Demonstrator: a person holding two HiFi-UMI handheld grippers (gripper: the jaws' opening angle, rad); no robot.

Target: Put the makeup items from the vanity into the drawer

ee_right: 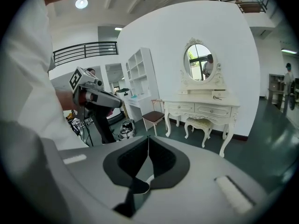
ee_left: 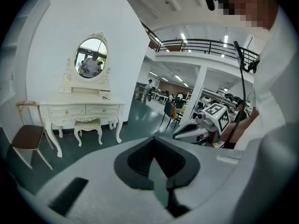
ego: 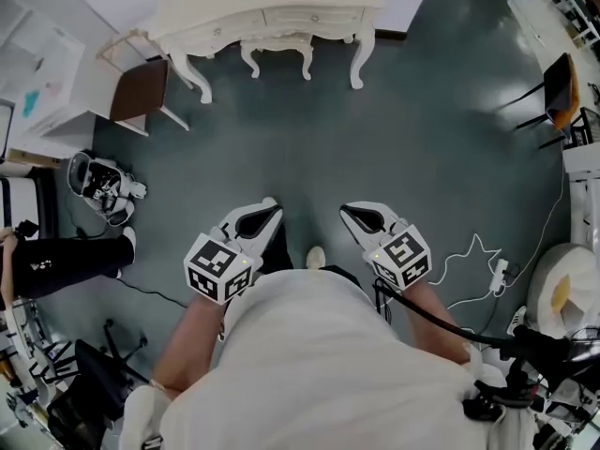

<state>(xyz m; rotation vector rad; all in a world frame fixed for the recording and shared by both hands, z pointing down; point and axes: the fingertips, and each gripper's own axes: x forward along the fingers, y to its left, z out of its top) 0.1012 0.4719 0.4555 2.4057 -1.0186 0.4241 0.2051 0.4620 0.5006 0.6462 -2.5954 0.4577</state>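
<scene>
Left gripper (ego: pixel 270 209) and right gripper (ego: pixel 349 214) jaws are pressed together, empty; stuff could get knocked off the vanity (ego: pixel 281 17) ahead unless they're opened.

Hidden, cropped or unreadable, as I see it

Vanity (ego: pixel 272 12): its back is cut off by the head view's top edge. Small dark item (ee_right: pixel 217 97) on its top: too tiny for me to identify. Drawers (ee_right: pixel 212 110): shut, contents hidden. Mirror (ee_left: pixel 91 58): reflection too small to read. Stool (ego: pixel 277 50): partly under the vanity. Bystander's legs (ego: pixel 66 256): cropped at the left edge.
</scene>
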